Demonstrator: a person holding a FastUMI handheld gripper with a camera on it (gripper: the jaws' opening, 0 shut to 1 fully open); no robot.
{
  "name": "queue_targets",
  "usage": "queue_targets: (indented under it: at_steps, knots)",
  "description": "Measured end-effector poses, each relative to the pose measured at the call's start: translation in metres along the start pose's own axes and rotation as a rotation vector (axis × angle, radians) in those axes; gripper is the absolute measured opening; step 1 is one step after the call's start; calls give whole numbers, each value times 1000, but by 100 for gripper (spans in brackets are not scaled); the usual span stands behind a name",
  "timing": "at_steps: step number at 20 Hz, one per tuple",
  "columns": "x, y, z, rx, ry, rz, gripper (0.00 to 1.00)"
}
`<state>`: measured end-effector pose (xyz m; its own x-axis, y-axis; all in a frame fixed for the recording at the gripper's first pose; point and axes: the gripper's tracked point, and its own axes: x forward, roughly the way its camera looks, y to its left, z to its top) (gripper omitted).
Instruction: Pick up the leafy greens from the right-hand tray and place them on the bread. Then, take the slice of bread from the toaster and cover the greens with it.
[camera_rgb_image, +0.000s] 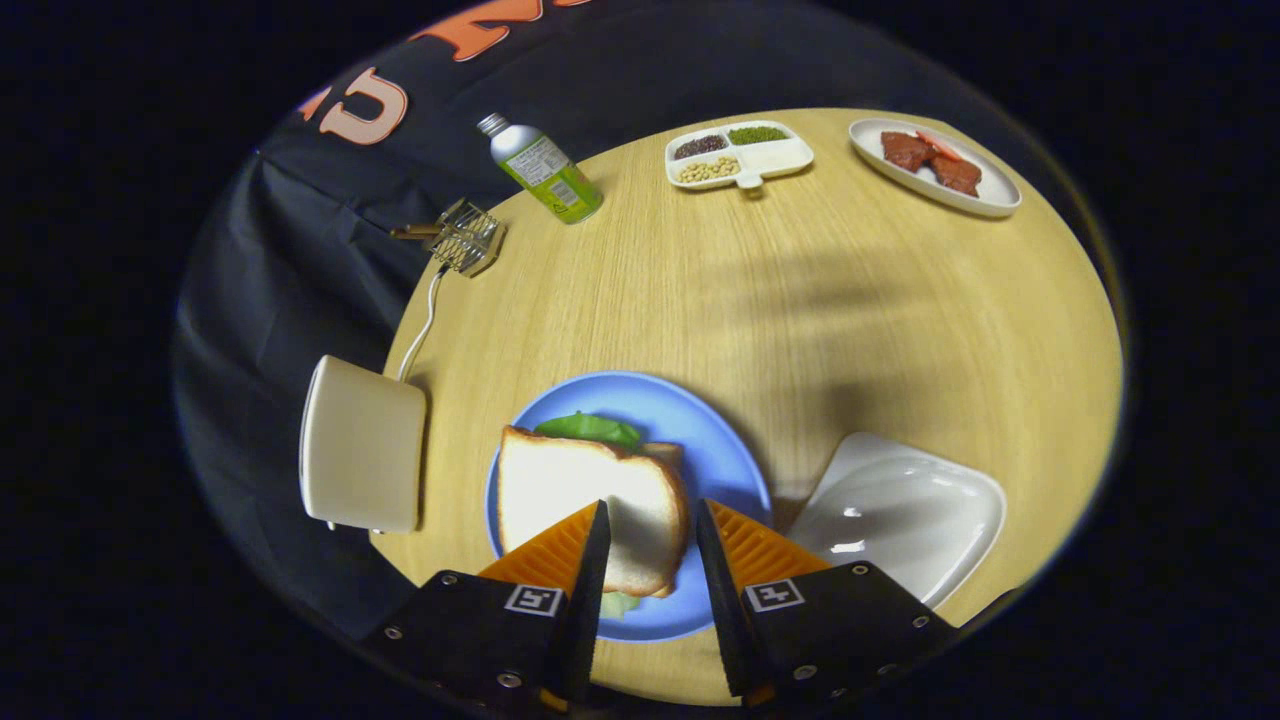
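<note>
broadly, the round wooden bench (800, 300) carries everything, with the dark booth wall behind it. next in size is the blue plate (690, 420), just ahead of the claw (650, 520), and on it sits a sandwich: a top slice of bread (570, 490) lies over the leafy greens (590, 428), which peek out at its far edge and again at its near edge, with a lower slice's crust showing beside them. the claw stands part open above the plate, its two fingers apart and pressing on nothing, the near end of the bread lying in the gap between them. the cream toaster (362, 455) stands at the bench's left edge, its white cord running away from it. right of the plate rests a white tray (905, 515), bare. beyond, at the far side, are an oval dish with red pieces (990, 195), a divided dish of beans and grains (775, 155), a green bottle (545, 170) and a small wire rack (465, 238).
</note>
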<state>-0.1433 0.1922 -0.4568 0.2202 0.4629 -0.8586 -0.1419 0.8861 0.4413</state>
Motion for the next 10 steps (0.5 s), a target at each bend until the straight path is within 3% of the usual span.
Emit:
queue_targets:
  at_steps: [10]
  knots:
    - [-97,11,85,-46,-297,-44,78]
